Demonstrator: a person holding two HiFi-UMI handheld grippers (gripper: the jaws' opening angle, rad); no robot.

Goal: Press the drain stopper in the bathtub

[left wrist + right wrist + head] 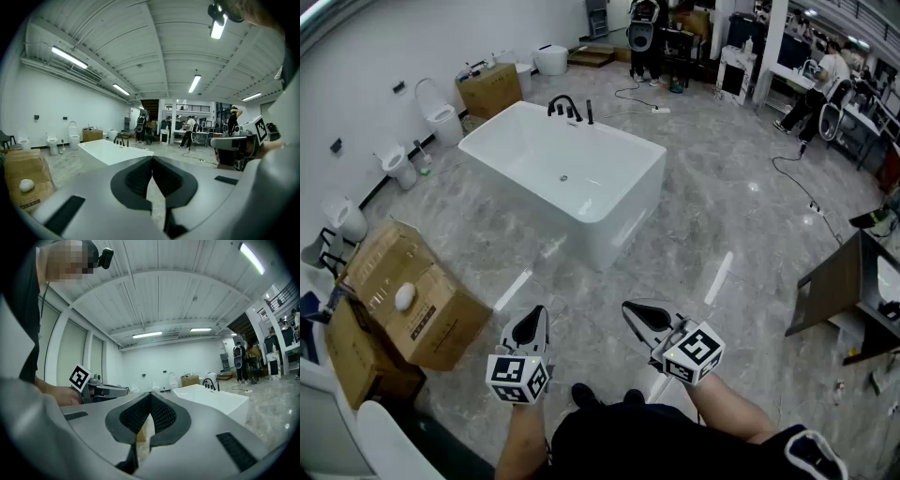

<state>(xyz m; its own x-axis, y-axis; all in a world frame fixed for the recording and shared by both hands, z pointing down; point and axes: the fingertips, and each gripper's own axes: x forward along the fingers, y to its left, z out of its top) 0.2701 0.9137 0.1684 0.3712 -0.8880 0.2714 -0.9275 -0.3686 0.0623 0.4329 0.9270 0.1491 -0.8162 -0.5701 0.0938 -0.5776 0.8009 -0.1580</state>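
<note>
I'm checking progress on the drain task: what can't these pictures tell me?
Drain stopper: head view, too small to tell raised or pressed.
Bathtub interior: both gripper views, hidden by its own wall.
Cardboard box label: head view, too small to read.

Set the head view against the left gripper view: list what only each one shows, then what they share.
Head view only: the drain stopper on the floor of the bathtub, seen from above. Left gripper view only: the ceiling lights, and the left gripper close up, its jaws together with nothing between them. Both: the bathtub, its black faucet, the cardboard box, the toilets along the wall and the right gripper.
</note>
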